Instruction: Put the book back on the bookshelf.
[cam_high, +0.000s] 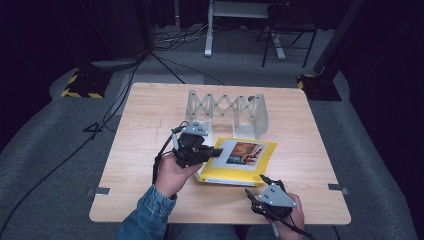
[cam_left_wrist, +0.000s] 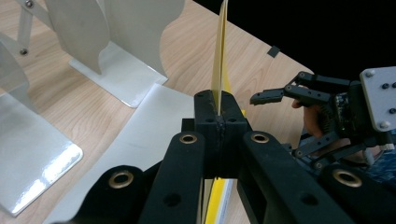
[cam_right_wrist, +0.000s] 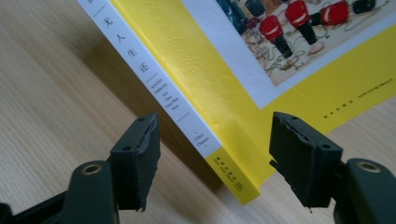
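A yellow book with a picture on its cover lies on the wooden table. Its white spine faces the person. My left gripper is shut on the book's left edge, and the thin yellow edge stands up out of the closed jaws. My right gripper is at the book's near right corner. In the right gripper view that gripper is open, with the yellow corner between the jaws and neither pad touching it.
A white folding book rack stands just behind the book, its plates close to my left gripper. A flat white sheet lies under the book's left end. Bare wood extends to the left and right of the book.
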